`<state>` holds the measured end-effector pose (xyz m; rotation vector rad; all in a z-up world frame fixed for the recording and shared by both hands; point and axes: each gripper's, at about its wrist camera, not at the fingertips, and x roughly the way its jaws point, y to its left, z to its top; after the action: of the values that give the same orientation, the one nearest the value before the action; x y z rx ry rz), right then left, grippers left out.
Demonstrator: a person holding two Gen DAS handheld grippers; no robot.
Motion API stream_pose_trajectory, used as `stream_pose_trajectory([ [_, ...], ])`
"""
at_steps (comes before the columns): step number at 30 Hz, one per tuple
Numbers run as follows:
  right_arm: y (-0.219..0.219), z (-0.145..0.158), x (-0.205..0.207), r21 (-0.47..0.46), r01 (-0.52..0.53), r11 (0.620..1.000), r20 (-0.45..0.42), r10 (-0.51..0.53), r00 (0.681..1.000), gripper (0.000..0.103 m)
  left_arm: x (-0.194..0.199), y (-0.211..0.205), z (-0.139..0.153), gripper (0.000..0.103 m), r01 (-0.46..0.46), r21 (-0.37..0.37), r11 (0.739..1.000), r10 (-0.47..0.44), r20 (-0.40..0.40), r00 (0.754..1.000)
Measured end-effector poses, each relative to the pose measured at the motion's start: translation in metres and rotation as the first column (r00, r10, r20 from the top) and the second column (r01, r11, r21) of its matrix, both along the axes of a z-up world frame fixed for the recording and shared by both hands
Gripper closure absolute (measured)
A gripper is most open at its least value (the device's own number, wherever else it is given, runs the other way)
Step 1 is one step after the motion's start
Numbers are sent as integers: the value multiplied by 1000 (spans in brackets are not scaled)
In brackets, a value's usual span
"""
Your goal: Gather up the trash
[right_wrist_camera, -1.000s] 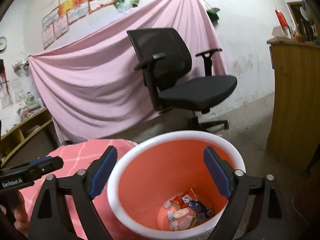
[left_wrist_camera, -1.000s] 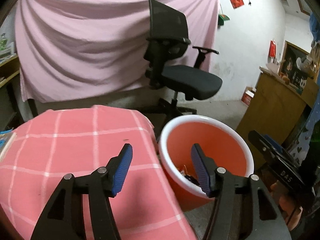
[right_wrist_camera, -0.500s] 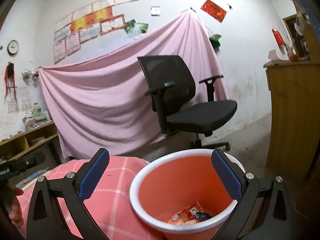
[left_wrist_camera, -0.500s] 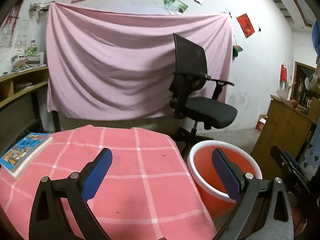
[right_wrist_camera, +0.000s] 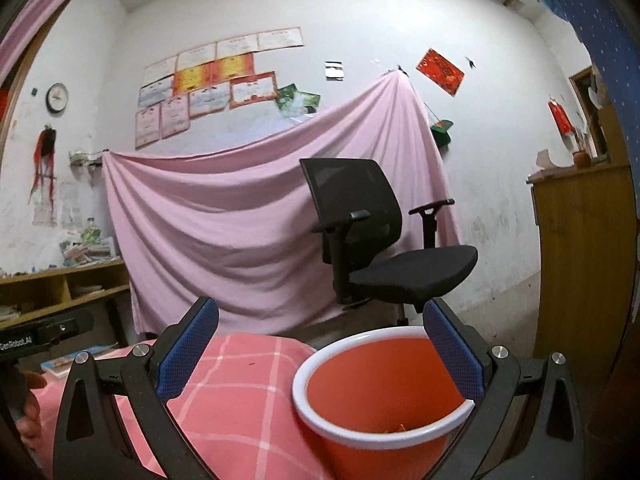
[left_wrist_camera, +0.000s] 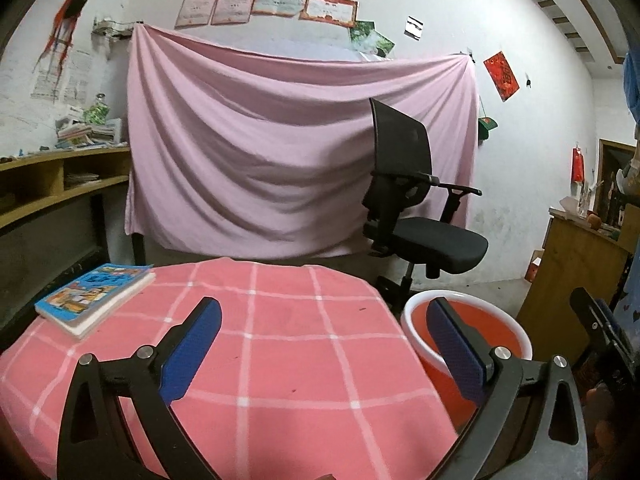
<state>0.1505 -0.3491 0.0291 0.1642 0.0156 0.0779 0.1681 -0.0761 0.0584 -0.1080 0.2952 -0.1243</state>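
Observation:
An orange bin with a white rim point(left_wrist_camera: 464, 293) stands on the floor at the right edge of a table with a pink checked cloth point(left_wrist_camera: 280, 340). My left gripper point(left_wrist_camera: 323, 312) hovers wide open over the cloth, nothing between its blue pads. The right gripper point(right_wrist_camera: 320, 312) is also wide open and empty, level, just behind the bin point(right_wrist_camera: 304, 372). Only a scrap of trash point(right_wrist_camera: 400, 427) shows deep inside the bin. No trash is visible on the cloth.
A book point(left_wrist_camera: 96, 296) lies on the table's far left corner. A black office chair point(left_wrist_camera: 420, 220) stands behind the bin before a hung pink sheet point(left_wrist_camera: 260, 160). A wooden cabinet point(left_wrist_camera: 572, 264) is on the right, and wooden shelves point(left_wrist_camera: 48, 184) on the left.
Both grippers have drawn back from the bin and tilted upward. The left jaws spread wider. The bin's contents have dropped nearly out of view, and the book has come into view.

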Motion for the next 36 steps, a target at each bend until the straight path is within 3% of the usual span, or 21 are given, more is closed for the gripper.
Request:
stream_pose_trajectory([
  [11,34,-5,-35,-49,-45,998,-28,43,999,0,-56,23,-22,3,-39,26,999,38,38,999],
  [26,64,-19,-67,-75,-73,995,-117,64,991,0,-104,55,-51,2,-49,76,996,46,37,998],
  [36,85,-21,-81,-83,-95,992,-165,81,983,0,-134,73,-56,2,-74,58,996,71,52,996],
])
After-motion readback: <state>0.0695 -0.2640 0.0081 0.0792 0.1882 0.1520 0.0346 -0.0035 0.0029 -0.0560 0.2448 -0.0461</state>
